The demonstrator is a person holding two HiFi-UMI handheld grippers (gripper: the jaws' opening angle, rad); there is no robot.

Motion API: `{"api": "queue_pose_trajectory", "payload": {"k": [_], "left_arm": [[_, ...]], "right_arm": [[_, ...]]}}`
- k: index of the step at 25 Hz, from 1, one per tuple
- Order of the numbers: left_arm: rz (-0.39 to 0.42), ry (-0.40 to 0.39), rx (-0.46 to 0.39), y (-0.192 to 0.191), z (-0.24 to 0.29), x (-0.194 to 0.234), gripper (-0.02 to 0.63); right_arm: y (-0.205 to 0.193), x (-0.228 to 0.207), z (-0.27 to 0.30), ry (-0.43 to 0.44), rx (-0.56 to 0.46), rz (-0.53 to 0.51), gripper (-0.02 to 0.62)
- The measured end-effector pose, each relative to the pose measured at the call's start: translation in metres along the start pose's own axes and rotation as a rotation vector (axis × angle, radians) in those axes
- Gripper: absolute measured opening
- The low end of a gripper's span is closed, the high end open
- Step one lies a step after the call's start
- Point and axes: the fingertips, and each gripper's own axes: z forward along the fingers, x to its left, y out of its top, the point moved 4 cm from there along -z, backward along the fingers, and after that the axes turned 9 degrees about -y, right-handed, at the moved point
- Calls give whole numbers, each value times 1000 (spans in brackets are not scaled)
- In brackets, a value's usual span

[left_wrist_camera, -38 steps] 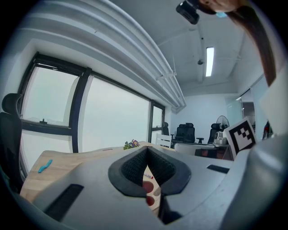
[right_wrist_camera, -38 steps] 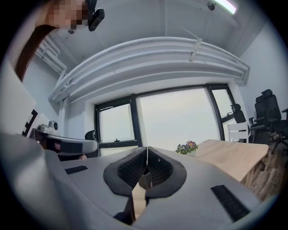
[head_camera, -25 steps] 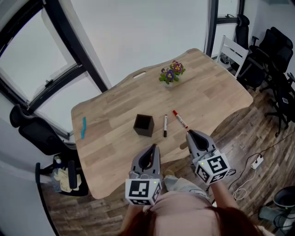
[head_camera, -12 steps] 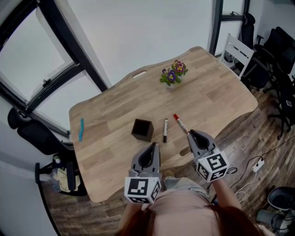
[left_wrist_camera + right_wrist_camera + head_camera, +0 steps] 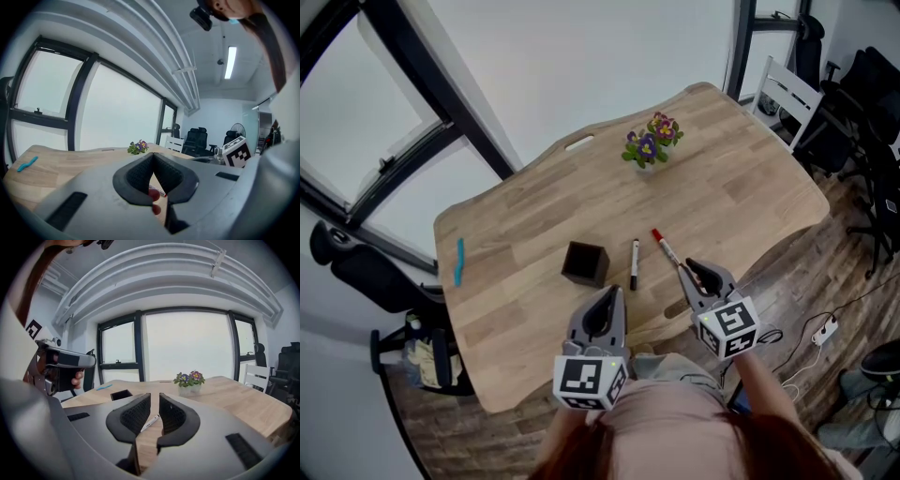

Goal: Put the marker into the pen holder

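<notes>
On the wooden table (image 5: 534,216) stands a black square pen holder (image 5: 585,263). To its right lie a black marker (image 5: 634,263) and a white marker with a red cap (image 5: 667,249). My right gripper (image 5: 697,273) hovers just behind the near end of the red-capped marker, its jaws a narrow slit apart and empty. That marker (image 5: 150,422) shows through the slit of this gripper (image 5: 155,397), with the holder (image 5: 121,393) to the left. My left gripper (image 5: 608,300) hangs over the near table edge, shut and empty, in front of the holder. Its closed tips (image 5: 153,155) hide most of the table.
A small pot of purple and yellow flowers (image 5: 650,145) stands at the far side. A blue object (image 5: 458,261) lies at the left edge, and a white piece (image 5: 578,142) at the back edge. Office chairs (image 5: 862,103) crowd the right, one (image 5: 356,272) at the left.
The head view has shifted slightly. My right gripper sits a little closer to the near end of the red-capped marker. The left gripper has hardly moved.
</notes>
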Motion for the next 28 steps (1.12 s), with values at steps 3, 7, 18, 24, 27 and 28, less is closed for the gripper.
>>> {"api": "queue_pose_trajectory", "payload": {"k": [3, 7, 18, 24, 27, 28], "left_arm": [[0, -12, 14, -3, 6, 0, 2], [-3, -17, 30, -7, 11, 3, 2], [-11, -35, 46, -9, 22, 12, 2], [-14, -43, 60, -13, 26, 16, 2], [-20, -49, 68, -15, 27, 17, 2], [-23, -50, 71, -15, 28, 17, 2]], "right_arm": [[-10, -5, 9, -2, 27, -10, 31], [-23, -10, 22, -6, 62, -15, 32], [-64, -16, 47, 3, 177, -73, 55], [-86, -20, 57, -1, 239, -103, 57], [-100, -25, 62, -9, 276, -111, 57], [-104, -26, 63, -12, 286, -113, 57]]}}
